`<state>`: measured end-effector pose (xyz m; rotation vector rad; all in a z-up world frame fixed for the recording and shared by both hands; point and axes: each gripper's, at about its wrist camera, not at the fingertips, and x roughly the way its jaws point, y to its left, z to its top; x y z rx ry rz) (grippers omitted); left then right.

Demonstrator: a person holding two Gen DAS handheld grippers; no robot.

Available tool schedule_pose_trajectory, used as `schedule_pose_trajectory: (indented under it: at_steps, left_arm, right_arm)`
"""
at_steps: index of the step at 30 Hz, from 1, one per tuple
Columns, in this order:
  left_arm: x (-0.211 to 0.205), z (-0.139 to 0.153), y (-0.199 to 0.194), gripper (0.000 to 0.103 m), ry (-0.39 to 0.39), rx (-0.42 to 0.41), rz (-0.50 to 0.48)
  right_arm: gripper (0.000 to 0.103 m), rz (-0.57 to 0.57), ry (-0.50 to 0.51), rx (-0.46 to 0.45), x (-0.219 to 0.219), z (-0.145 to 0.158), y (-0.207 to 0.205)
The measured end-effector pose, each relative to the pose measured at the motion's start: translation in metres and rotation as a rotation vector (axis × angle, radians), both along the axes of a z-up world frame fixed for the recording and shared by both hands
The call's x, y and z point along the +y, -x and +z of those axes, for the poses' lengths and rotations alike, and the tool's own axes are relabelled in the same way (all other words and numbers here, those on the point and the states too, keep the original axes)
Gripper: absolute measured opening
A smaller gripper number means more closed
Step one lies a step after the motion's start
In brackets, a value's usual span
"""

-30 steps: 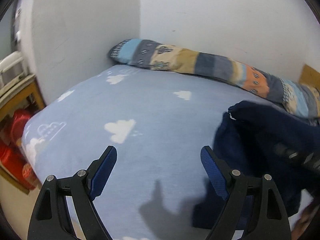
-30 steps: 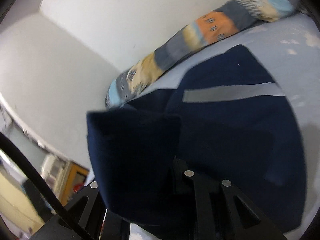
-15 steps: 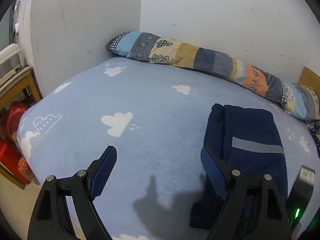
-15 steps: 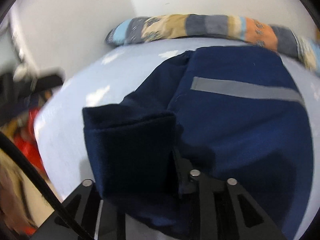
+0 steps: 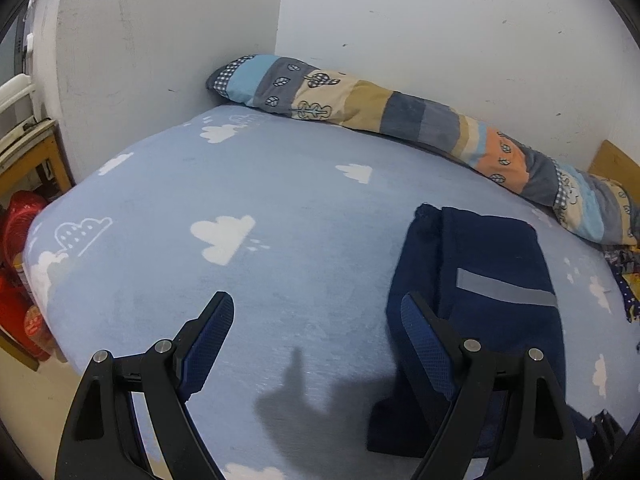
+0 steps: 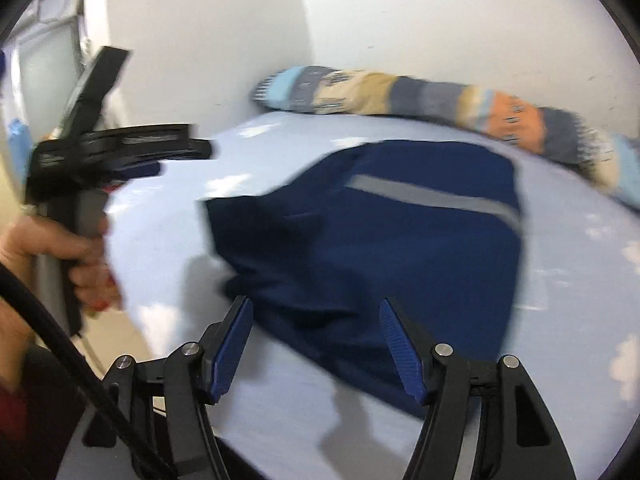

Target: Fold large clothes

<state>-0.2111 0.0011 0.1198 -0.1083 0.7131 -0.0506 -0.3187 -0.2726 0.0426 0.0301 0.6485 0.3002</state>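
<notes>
A: Navy garment (image 6: 400,248), grey stripe up, lies folded flat on the cloud-print bed (image 5: 280,184), toward four o'clock in the left wrist view.

B: Change?

A: Right gripper (image 6: 316,344) jaws have just been opening; nothing between them, whereas a second ago they pinched a navy flap. Fold looks laid.

B: Left gripper (image 5: 316,332)?

A: Jaws apart, empty, as before.

The right wrist view is motion-blurred; the left gripper (image 6: 192,148) beside it smears, and the long pillow's (image 6: 440,100) pattern is unreadable.
</notes>
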Motion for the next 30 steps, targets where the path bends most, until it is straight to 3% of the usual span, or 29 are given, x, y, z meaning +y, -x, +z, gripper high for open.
schedule_pose_trajectory:
  at_steps: [7,12,18,24,25,26,28,30]
  left_arm:
    - [-0.006,-0.002,0.000,0.085,-0.013,0.006,-0.015]
    - [-0.008,-0.004,0.000,0.085,-0.009,0.014,-0.023]
    - [-0.013,-0.006,0.001,0.085,-0.023,0.016,-0.043]
    - [-0.017,-0.006,0.001,0.085,-0.027,0.021,-0.058]
    - [-0.019,-0.007,0.001,0.085,-0.028,0.024,-0.063]
    - [-0.021,-0.008,0.000,0.085,-0.027,0.029,-0.073]
    - [-0.025,-0.009,0.000,0.085,-0.019,0.038,-0.098]
    - [-0.031,-0.011,0.000,0.085,-0.002,0.043,-0.133]
  right_arm:
    - [0.070,-0.030,0.140,-0.079,-0.035,-0.011,0.027]
    - [0.070,0.003,0.268,-0.104,-0.032,-0.021,0.049]
    - [0.070,-0.008,0.467,-0.124,-0.014,-0.038,0.042]
    - [0.069,-0.029,0.561,-0.121,-0.004,-0.049,0.019]
    - [0.065,-0.038,0.584,-0.127,-0.001,-0.050,0.016]
    - [0.049,-0.036,0.605,-0.138,0.002,-0.052,0.014]
    - [0.034,-0.035,0.657,-0.152,0.008,-0.054,0.012]
    - [0.028,-0.057,0.627,-0.158,0.003,-0.047,0.015]
